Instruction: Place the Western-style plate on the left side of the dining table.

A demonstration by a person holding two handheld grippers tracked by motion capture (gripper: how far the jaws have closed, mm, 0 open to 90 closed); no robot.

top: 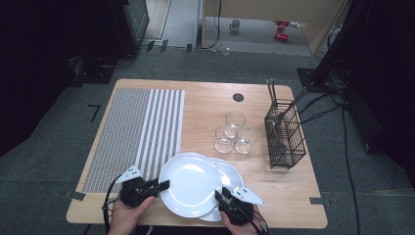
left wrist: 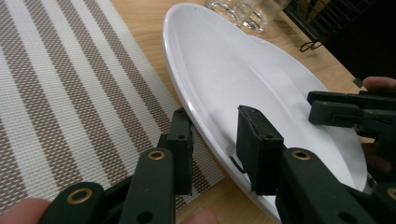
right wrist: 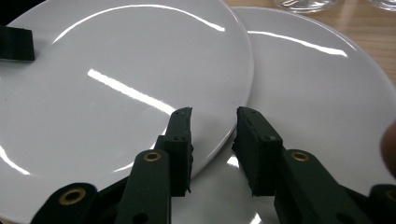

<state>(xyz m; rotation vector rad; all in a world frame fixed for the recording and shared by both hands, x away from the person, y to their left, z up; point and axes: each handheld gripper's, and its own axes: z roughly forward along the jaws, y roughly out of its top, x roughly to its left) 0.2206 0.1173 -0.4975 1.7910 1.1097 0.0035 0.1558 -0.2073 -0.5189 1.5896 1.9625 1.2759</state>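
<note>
Two white plates lie overlapped near the table's front edge. The upper plate [top: 188, 183] [left wrist: 224, 70] [right wrist: 116, 84] rests partly on the lower plate [top: 230, 171] [right wrist: 317, 93]. My left gripper [top: 165, 185] [left wrist: 215, 135] is at the upper plate's left rim. One jaw is outside the rim, the other over the plate, with a gap between them. My right gripper [top: 219, 194] [right wrist: 214, 130] [left wrist: 314, 106] straddles the upper plate's right rim, one jaw over each plate. Its pads stand apart from the rim.
A striped placemat [top: 137, 132] [left wrist: 70, 93] covers the table's left part. Three clear glasses [top: 235, 132] stand at the middle. A black wire basket [top: 285, 134] with utensils stands to the right. The wooden table [top: 215, 98] has a small round hole at the back.
</note>
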